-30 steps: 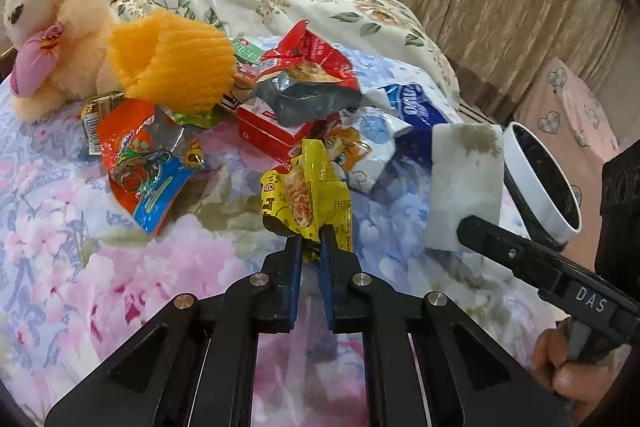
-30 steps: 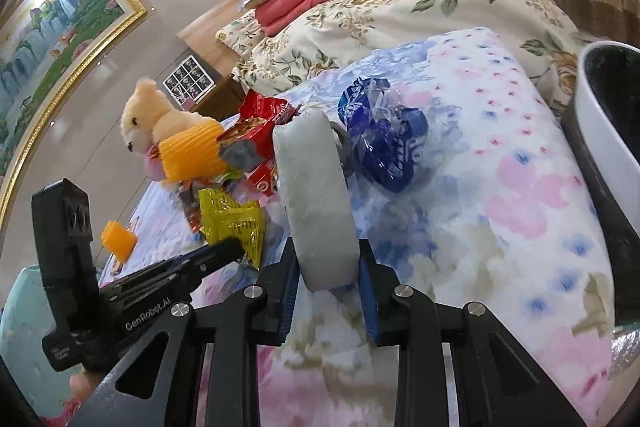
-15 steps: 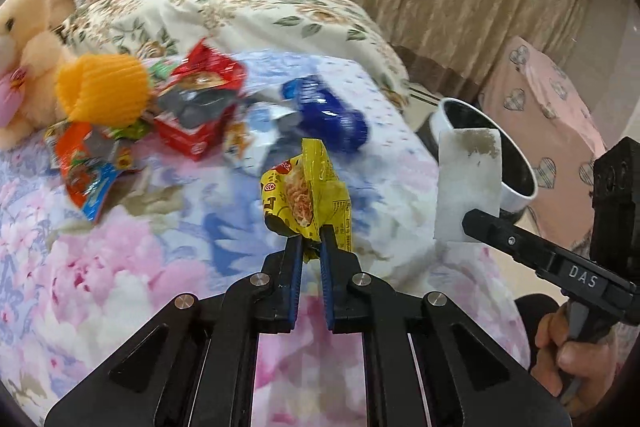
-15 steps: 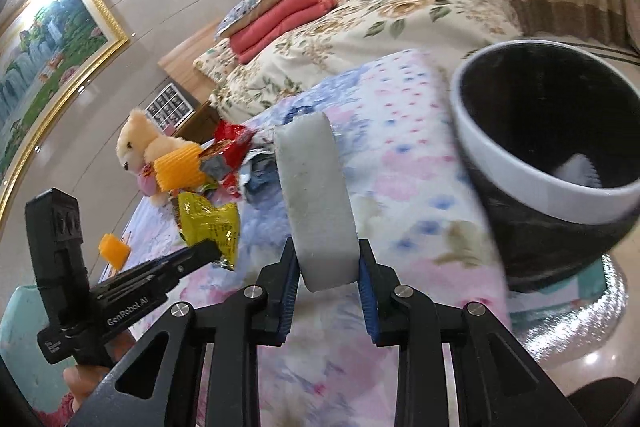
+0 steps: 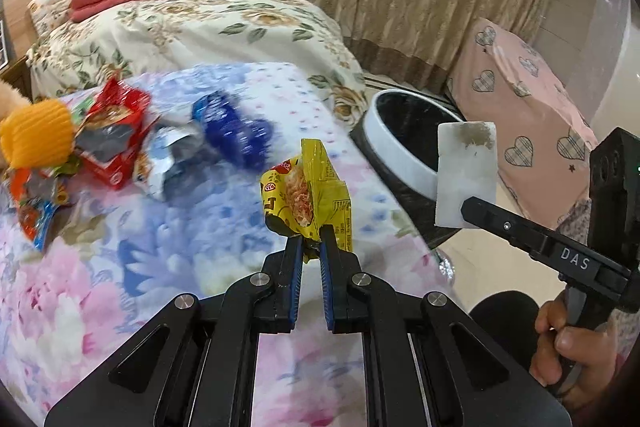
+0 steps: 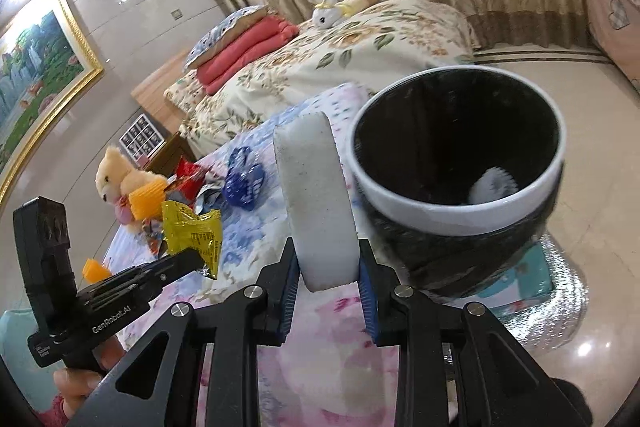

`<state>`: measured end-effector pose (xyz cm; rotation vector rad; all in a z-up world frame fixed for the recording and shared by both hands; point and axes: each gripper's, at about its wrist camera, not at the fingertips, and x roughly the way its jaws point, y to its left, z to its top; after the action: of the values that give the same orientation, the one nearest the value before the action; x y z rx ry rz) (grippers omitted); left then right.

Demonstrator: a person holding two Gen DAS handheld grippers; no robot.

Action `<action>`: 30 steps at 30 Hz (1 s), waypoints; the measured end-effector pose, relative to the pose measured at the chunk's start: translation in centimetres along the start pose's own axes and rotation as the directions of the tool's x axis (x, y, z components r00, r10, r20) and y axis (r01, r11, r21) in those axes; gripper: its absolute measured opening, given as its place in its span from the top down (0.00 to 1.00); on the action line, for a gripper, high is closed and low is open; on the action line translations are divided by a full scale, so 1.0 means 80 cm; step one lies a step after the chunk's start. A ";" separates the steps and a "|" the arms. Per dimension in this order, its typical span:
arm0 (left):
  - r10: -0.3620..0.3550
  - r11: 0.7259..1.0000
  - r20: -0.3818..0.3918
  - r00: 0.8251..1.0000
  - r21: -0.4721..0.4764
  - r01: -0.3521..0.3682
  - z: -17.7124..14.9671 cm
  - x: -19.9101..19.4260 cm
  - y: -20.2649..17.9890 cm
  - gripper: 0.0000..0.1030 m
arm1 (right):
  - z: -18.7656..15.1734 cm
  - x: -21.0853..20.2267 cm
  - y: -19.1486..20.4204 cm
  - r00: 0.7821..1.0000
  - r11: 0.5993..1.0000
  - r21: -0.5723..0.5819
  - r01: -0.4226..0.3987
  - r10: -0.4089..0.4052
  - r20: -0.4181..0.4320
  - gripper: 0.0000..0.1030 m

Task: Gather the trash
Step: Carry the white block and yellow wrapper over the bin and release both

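Observation:
My left gripper (image 5: 311,243) is shut on a yellow snack wrapper (image 5: 306,197), held above the floral bed cover; the wrapper also shows in the right wrist view (image 6: 192,231). My right gripper (image 6: 327,259) is shut on a white foam block (image 6: 316,199), also seen in the left wrist view (image 5: 466,173). A black bin with a white rim (image 6: 460,171) stands just right of the block, beside the bed edge (image 5: 404,147). A white ridged piece (image 6: 492,185) lies inside the bin.
More wrappers lie on the bed: a red pack (image 5: 112,147), a blue bag (image 5: 232,131), an orange-blue wrapper (image 5: 36,203), a yellow foam sleeve (image 5: 36,135). A teddy bear (image 6: 120,175) sits beyond. A second bed (image 5: 180,27) and curtains stand behind.
Both grippers have swung right with their loads, toward the bin. The bin now looms larger beside the foam block; the wrapper pile has slid left.

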<state>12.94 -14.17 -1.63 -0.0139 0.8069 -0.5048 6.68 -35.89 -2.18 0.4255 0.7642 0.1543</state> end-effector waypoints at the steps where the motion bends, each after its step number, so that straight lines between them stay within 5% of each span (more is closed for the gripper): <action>1: -0.005 1.000 0.001 1.000 0.007 0.005 0.002 0.001 -0.005 0.92 | 0.001 -0.002 -0.004 1.000 1.000 0.004 0.006 -0.006 0.003 0.73; 30: -0.085 0.985 -0.019 0.996 0.149 0.087 0.074 0.080 -0.128 0.92 | 0.062 -0.014 -0.098 0.988 0.987 0.086 0.136 -0.141 0.056 0.72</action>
<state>16.37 -27.05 0.15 0.0936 0.7810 -0.6467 9.22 -44.83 -1.62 0.4509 0.7378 -0.0208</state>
